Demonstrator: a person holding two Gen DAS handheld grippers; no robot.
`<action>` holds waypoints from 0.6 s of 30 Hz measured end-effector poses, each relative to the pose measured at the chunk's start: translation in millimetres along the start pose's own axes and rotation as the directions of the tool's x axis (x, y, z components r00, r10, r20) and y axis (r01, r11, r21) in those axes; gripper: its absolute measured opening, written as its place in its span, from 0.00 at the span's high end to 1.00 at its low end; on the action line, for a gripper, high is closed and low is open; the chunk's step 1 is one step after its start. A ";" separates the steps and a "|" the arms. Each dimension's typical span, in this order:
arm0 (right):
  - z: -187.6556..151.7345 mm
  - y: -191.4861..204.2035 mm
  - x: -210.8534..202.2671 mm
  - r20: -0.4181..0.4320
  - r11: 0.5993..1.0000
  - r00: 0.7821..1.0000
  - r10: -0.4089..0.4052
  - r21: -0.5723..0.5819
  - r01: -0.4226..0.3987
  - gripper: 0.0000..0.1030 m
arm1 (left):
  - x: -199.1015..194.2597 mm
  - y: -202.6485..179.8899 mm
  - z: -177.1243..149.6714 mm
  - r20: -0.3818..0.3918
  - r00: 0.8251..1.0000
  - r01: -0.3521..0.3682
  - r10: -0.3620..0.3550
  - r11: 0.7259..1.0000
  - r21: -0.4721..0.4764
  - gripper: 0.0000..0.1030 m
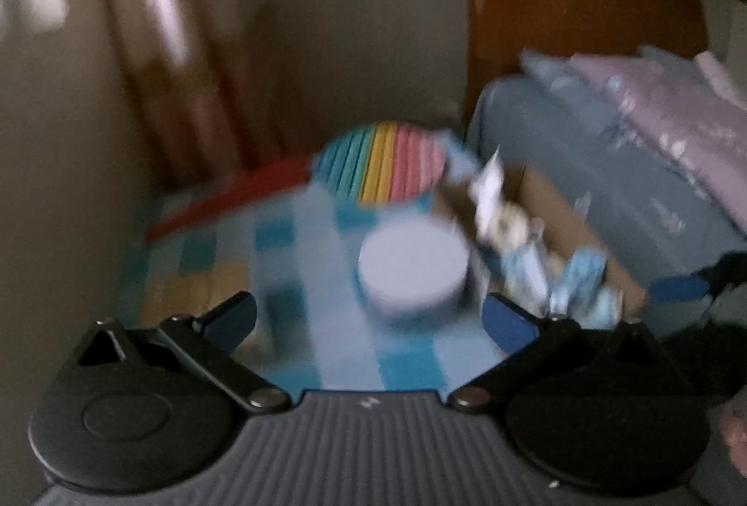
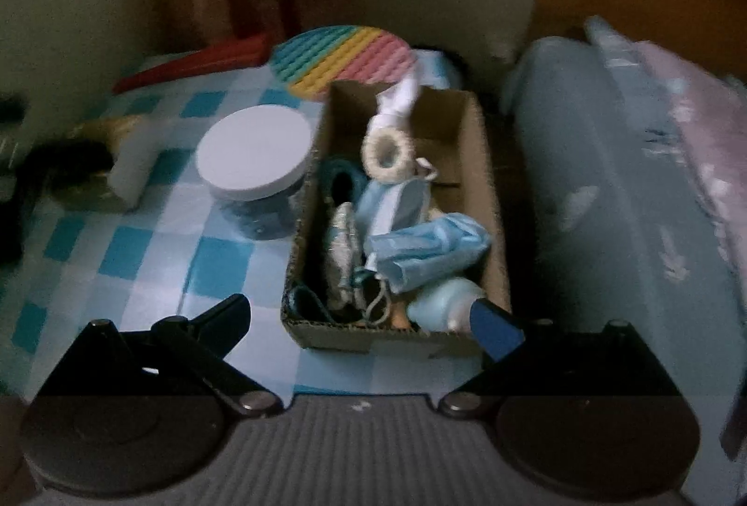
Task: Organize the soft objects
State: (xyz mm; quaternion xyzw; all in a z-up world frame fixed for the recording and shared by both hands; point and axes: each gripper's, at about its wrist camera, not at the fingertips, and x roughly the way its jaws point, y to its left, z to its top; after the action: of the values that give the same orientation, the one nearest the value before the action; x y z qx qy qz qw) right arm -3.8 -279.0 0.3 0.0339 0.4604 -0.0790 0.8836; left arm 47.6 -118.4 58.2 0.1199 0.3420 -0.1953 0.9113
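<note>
We've got both tongs spread wide with nothing between them: the left tongs (image 1: pixel 369 319) hang over the blue-and-white checked worktop (image 1: pixel 327 347), the right tongs (image 2: pixel 373 326) sit at the near end of the open brown cardboard box (image 2: pixel 488 198). That box is where the soft things are gathered: a crumpled light-blue face mask (image 2: pixel 429 247), a cream fuzzy ring (image 2: pixel 387 153), a white cloth piece (image 2: pixel 401 97) poking up at the far end, all heaped loosely, which we read as dropped in rather than arranged. Left of the box, almost touching its wall, stands a dark jar with a pale round lid (image 2: pixel 254 156); beyond it lies a rainbow-striped round bubble mat (image 2: pixel 343 58). To the right a grey-blue bed (image 2: pixel 607 202) runs close along the box, so that side is tight. We see open room on the near-left checks, and a sponge-like block (image 2: pixel 126 174) at far left looks like the next candidate.
</note>
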 end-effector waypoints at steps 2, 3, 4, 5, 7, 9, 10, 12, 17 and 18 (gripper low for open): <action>-7.0 7.2 -5.2 0.016 0.999 0.999 -0.028 0.030 0.028 0.01 | 2.3 6.9 -13.3 -0.075 0.997 -0.028 0.025 0.999 -0.041 0.01; -9.7 10.1 -7.1 0.015 0.998 0.999 -0.034 0.045 0.033 0.01 | 2.7 8.9 -19.9 -0.093 0.995 -0.043 0.038 0.998 -0.050 0.01; -12.9 13.6 -9.8 0.015 0.998 0.999 -0.037 0.057 0.036 0.01 | 3.4 11.0 -25.6 -0.114 0.992 -0.060 0.053 0.997 -0.059 0.01; -16.1 17.3 -12.3 0.018 0.997 0.999 -0.035 0.064 0.034 0.01 | 4.9 13.0 -30.5 -0.139 0.988 -0.076 0.066 0.995 -0.066 0.01; -20.7 24.9 -16.2 0.015 0.997 0.999 -0.043 0.070 0.042 0.01 | 4.2 16.8 -38.2 -0.161 0.985 -0.082 0.069 0.994 -0.077 0.01; -24.4 31.3 -20.6 0.018 0.996 0.998 -0.062 0.068 0.061 0.01 | 2.2 20.1 -42.3 -0.168 0.983 -0.092 0.076 0.992 -0.089 0.01; -25.4 33.4 -23.1 0.024 0.995 0.997 -0.071 0.069 0.069 0.01 | 0.1 21.9 -43.8 -0.166 0.983 -0.094 0.077 0.991 -0.095 0.01; -26.7 36.0 -28.3 0.037 0.994 0.996 -0.084 0.073 0.081 0.01 | -2.0 24.4 -45.6 -0.159 0.984 -0.093 0.076 0.991 -0.100 0.01; -25.4 32.3 -35.4 0.052 0.991 0.995 -0.083 0.107 0.077 0.01 | -5.7 22.6 -46.2 -0.149 0.985 -0.101 0.088 0.991 -0.082 0.01; -25.6 31.9 -35.9 0.054 0.991 0.995 -0.083 0.110 0.076 0.01 | -5.0 21.4 -45.7 -0.149 0.985 -0.104 0.091 0.991 -0.079 0.01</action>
State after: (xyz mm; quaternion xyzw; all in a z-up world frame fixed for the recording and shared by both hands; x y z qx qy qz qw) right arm -39.3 -240.2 14.6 0.0609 0.4302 -0.1399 0.8897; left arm 27.2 -81.7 29.6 0.1110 0.4092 -0.1262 0.8968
